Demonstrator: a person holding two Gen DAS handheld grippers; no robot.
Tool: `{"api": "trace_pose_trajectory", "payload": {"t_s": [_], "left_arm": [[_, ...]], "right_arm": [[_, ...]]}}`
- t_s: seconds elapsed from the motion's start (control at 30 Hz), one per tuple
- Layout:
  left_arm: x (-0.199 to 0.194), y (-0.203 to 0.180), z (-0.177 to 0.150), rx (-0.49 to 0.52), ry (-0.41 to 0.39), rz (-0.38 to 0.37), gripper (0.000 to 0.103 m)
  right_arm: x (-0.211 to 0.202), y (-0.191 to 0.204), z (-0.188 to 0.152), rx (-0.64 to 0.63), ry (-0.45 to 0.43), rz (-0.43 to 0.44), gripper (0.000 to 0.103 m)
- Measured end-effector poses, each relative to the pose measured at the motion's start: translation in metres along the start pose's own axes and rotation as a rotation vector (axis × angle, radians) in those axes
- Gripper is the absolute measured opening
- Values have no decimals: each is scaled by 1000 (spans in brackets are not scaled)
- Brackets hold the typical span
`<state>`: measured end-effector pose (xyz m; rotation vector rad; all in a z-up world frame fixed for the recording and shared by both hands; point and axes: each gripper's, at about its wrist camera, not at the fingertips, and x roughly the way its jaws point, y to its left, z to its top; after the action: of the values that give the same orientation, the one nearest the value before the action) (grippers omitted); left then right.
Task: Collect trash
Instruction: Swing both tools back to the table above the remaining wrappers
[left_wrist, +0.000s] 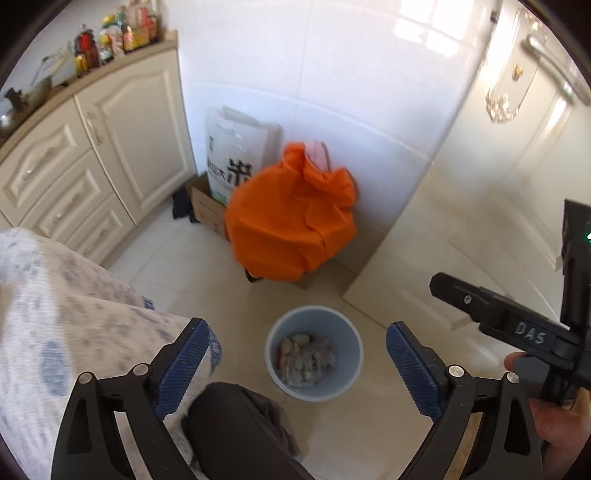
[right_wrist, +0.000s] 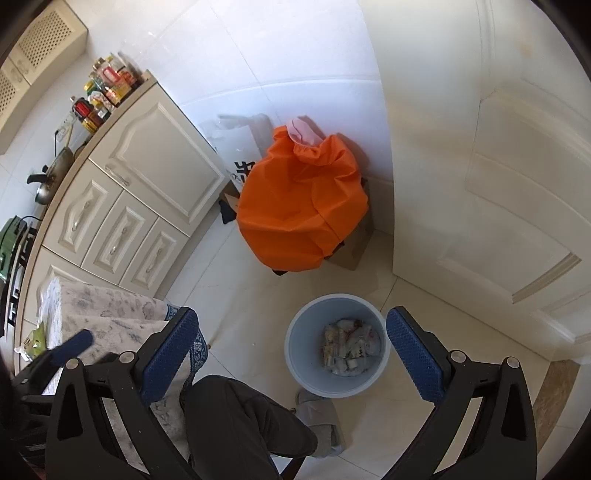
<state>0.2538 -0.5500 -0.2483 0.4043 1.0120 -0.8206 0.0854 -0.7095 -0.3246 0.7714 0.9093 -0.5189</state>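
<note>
Both claws gaping and empty, left claw (left_wrist: 297, 360), right claw (right_wrist: 291, 354), trash bin (left_wrist: 347, 376) below

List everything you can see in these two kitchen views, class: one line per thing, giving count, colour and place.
Bin: one, pale blue, on the floor, trash inside.
Trash: several crumpled pieces, whitish, in the bin.
Bag: one, orange, against the wall.
Cardboard box: one, brown, beside the bag.
Cabinet: one, cream, on the left.
Bottles: several, mixed colours, on the counter.
Door: one, cream, on the right.
Leg: dark trousers, bottom of view.
Left tool: open, empty.
Right tool: open, empty.
</note>
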Motion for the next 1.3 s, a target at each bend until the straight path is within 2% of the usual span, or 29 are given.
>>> {"api": "trace_pose_trajectory", "payload": {"t_s": [0.2,0.37,0.77,1.1,1.3], "left_arm": [[-51,15,-19,-37,-94,12,101],[-100,45,-41,-81,-177,25,102],[-224,115,-113,-208,-363,157,102],[-292,177,-166,-378,-467,269,102],[-330,204,-189,-443,-510,336,102]], "right_arm": [[-18,26,3,-42,-30,29,103],[-38,62,3,-101,-63,67,103],[-76,178,-7,-288,-127,189,103],[-105,284,-36,-484,-175,309,103],[-121,342,-61,-607,-201,382,103]]}}
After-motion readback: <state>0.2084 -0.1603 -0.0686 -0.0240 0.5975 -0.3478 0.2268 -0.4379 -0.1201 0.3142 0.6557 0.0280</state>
